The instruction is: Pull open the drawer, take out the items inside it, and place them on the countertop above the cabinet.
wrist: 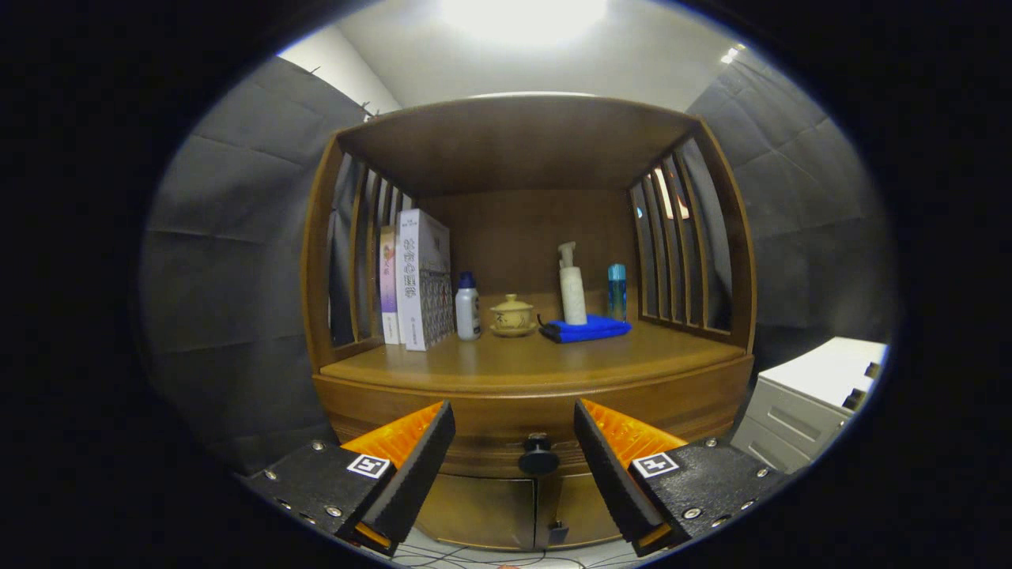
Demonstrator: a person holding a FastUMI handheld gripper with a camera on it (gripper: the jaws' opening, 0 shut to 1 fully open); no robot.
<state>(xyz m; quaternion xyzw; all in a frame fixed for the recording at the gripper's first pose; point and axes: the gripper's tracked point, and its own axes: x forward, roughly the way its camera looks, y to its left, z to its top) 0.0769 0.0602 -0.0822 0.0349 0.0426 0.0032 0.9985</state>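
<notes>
Grey booth cloth surrounds a wooden cabinet [522, 411]. I hold my gripper [514, 454] level, fingers spread wide, empty, aimed at the closed drawer [490, 431]; its dark knob [539, 457] sits between them, untouched. Beyond, the bench [530, 359] carries books [415, 280], bottles, a lidded cup [512, 314] and blue cloth [587, 329].

A brown wooden cabinet with an open shelf bay [522, 237] stands against walls of dark grey padded cloth [237, 221], its sides fitted with upright wooden slats [681, 237]. Above, a bright ceiling light [522, 16] glares on a pale ceiling, and a strip of white wall [340, 67] shows over the cloth. Beside the cabinet sits a low white drawer unit with dark handles [814, 391]. Thin cables [474, 557] trail across the pale floor below the cabinet's lower doors [482, 510].
</notes>
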